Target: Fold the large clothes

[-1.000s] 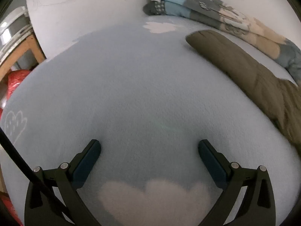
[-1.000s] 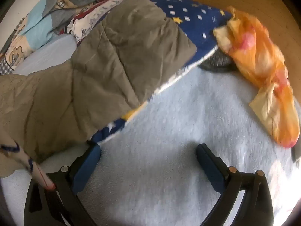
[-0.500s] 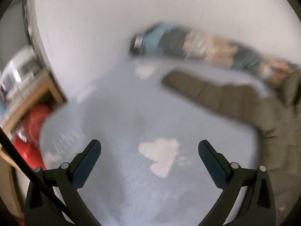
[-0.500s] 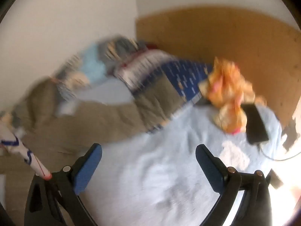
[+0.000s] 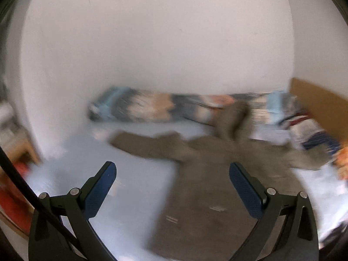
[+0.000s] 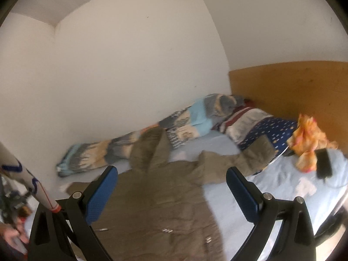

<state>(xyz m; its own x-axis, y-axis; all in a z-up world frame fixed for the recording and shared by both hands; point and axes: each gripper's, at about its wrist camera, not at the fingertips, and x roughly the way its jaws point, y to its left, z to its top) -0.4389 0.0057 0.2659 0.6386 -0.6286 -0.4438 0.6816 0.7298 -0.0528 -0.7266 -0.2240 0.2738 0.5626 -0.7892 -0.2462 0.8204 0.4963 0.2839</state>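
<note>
Both the left gripper (image 5: 173,187) and right gripper (image 6: 171,187) gape empty above the olive hooded coat (image 6: 165,195) spread across lower centre.

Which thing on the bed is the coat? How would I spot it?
Look at the bed by the white wall. The coat lies spread flat across its middle, sleeves out and hood toward the wall. It is plain brown, while the blanket and pillow behind it are patterned.

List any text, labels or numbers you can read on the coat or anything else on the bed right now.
None readable.
Brown hooded coat: small pale marks on the fabric, no lettering that can be made out.
Patchwork blanket: printed pictures only, blurred.
Navy pillow: white dots and stars, no words.
Dark phone: nothing legible.
The left wrist view is motion-blurred throughout.
</note>
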